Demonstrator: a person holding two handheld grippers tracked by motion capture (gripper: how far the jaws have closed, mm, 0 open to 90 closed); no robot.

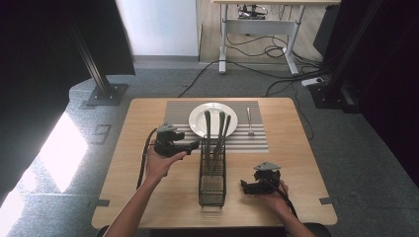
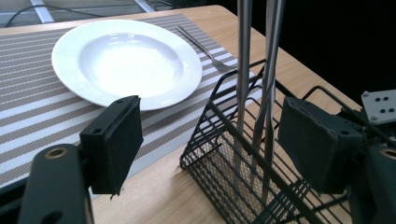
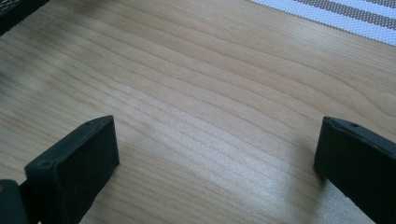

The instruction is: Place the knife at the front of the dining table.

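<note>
The cutlery handles (image 2: 261,84) stand upright in the wire basket (image 1: 212,173) mid-worktop (image 1: 148,197), just right of the left tool (image 1: 190,144), which is the nearer one. Its jaws are wide apart, holding nothing, bracketing the basket's corner. The right tool (image 1: 247,186) rests apart, also open and empty

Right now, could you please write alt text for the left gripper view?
The open left gripper faces a black wire basket holding upright metal cutlery. Behind it, a white plate and a fork lie on a striped placemat.
</note>
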